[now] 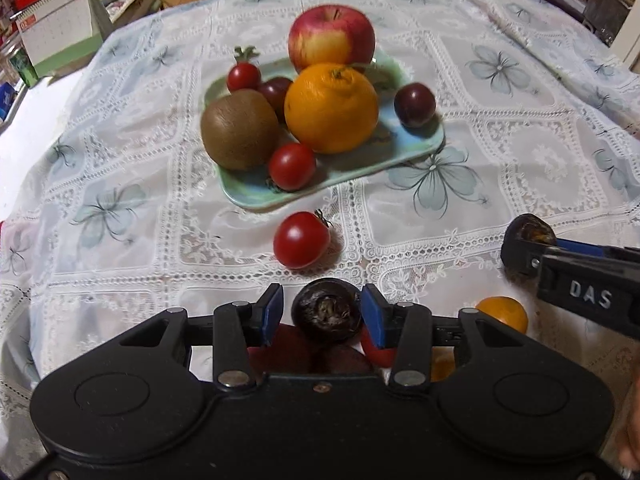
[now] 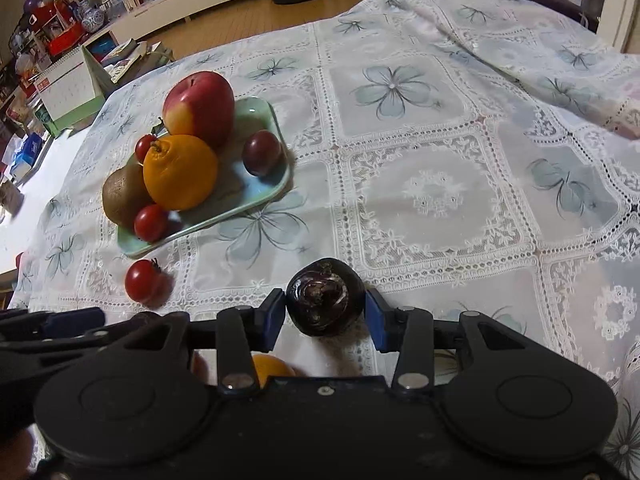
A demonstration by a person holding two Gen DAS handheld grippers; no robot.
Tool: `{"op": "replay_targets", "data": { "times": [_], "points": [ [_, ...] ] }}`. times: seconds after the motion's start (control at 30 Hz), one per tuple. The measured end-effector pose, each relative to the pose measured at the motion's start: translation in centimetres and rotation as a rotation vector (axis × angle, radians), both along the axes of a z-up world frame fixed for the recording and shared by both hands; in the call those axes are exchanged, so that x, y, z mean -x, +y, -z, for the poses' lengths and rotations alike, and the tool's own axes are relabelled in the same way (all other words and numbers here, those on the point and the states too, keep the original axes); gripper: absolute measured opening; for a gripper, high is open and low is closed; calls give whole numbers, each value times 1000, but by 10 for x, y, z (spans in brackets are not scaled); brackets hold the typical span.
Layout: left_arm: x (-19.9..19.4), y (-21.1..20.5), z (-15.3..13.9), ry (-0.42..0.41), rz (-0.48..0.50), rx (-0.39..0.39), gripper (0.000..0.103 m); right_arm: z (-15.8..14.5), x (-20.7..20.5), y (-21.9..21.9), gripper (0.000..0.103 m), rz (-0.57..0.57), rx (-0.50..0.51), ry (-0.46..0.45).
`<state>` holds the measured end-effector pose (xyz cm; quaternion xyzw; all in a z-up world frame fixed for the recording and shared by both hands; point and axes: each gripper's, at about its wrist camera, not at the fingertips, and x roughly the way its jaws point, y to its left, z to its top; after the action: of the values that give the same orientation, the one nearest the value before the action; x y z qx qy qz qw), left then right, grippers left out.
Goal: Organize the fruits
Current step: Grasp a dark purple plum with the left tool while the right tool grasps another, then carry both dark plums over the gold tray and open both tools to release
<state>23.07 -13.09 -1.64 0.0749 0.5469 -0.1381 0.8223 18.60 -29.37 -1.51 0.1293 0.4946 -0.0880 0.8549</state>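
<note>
A pale green tray (image 1: 424, 148) (image 2: 272, 184) holds an apple (image 1: 331, 38) (image 2: 199, 109), an orange (image 1: 331, 108) (image 2: 180, 172), a kiwi (image 1: 239, 134) (image 2: 122, 196), cherry tomatoes and a dark plum (image 1: 414, 104) (image 2: 262, 153). A loose cherry tomato (image 1: 301, 239) (image 2: 145, 282) lies on the cloth in front of the tray. My left gripper (image 1: 323, 314) is shut on a dark round fruit (image 1: 326, 309). My right gripper (image 2: 325, 312) is shut on another dark round fruit (image 2: 325, 298); it also shows in the left wrist view (image 1: 528, 240).
Small orange (image 1: 504, 312) (image 2: 272, 368) and red fruits (image 1: 376, 352) lie on the lace tablecloth (image 2: 440, 192) under the grippers. A desk calendar (image 1: 60, 36) (image 2: 68, 88) stands at the table's far left edge. Cluttered shelves and floor lie beyond.
</note>
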Motion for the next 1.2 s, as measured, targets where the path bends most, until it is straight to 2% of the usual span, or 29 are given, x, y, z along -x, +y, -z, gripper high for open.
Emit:
{"op": "replay_targets", "data": {
  "times": [0.23, 0.33, 0.43, 0.57, 0.7, 0.83, 1.03, 1.2],
  "points": [
    [-6, -10, 18, 20, -12, -31, 54, 2, 2, 4, 44, -8, 14, -6],
    [-9, -7, 16, 36, -22, -8, 52, 1, 3, 7, 44, -28, 28, -17],
    [-9, -2, 2, 6, -32, 8, 52, 0, 3, 9, 44, -40, 28, -31],
    [3, 11, -36, -63, -48, 17, 52, -12, 10, 10, 44, -50, 8, -73],
    [29, 32, -76, -89, -53, 47, 52, -33, 23, 12, 44, -53, -3, -109],
    [66, 54, -98, -112, -49, 49, 52, -55, 52, 20, 44, -89, -47, -140],
    [123, 82, -87, -54, -56, 21, 52, -67, 101, 44, 44, -169, -91, -103],
    [163, 101, -61, -10, -89, 15, 52, -60, 135, 70, 44, -252, -66, 11]
  ]
}}
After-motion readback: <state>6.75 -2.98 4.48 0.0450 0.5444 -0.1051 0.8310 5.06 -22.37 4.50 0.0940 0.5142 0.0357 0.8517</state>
